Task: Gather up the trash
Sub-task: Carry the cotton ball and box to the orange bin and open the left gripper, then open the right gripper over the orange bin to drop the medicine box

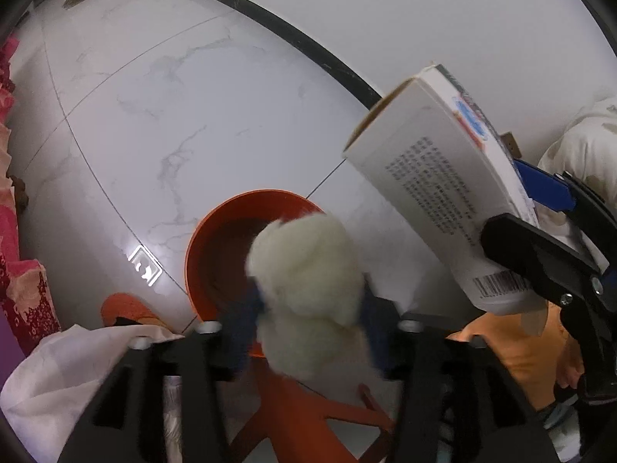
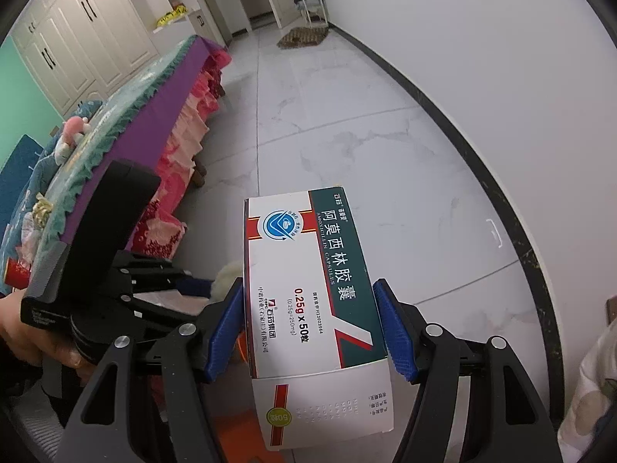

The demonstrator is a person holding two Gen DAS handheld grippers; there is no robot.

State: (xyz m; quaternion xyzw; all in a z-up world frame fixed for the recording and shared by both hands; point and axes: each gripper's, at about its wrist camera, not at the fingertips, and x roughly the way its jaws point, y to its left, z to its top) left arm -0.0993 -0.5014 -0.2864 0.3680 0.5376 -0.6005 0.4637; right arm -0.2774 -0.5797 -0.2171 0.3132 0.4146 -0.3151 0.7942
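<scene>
- Left wrist view, low centre: your left gripper [image 1: 310, 310] has its blue pads on either side of a fluffy cream-white wad of cotton-like stuffing [image 1: 308, 289]. The wad is blurred and the pads look parted from it, so the tongs read as released, with the wad between them.
- Behind and below the wad, centre of the frame: a round orange plastic bin [image 1: 216, 243], mouth open, standing on the pale marble-patterned tiled floor [image 1: 154, 115]. The wad sits over the bin's right rim.
- Right of the frame: your right gripper [image 1: 540, 227] carries a white cardboard medicine box with a barcode and small print [image 1: 435, 177], held up to the right of the bin.
- Lower left corner: a white cloth [image 1: 58, 378]; along the left edge, a red and pink frilled bed skirt [image 1: 11, 262].
- Right wrist view, centre: your right gripper [image 2: 310, 326] is clenched on the white and dark green medicine box [image 2: 308, 281], blue pads pressing both long sides.
- Left of that frame: your left hand [image 2: 34, 332] on the black left gripper body [image 2: 100, 239], with a sliver of the cream wad [image 2: 227, 277] beside the box.
- Upper left: a bed with a purple cover [image 2: 162, 115]; cream wardrobe doors [image 2: 77, 31] behind it.
</scene>
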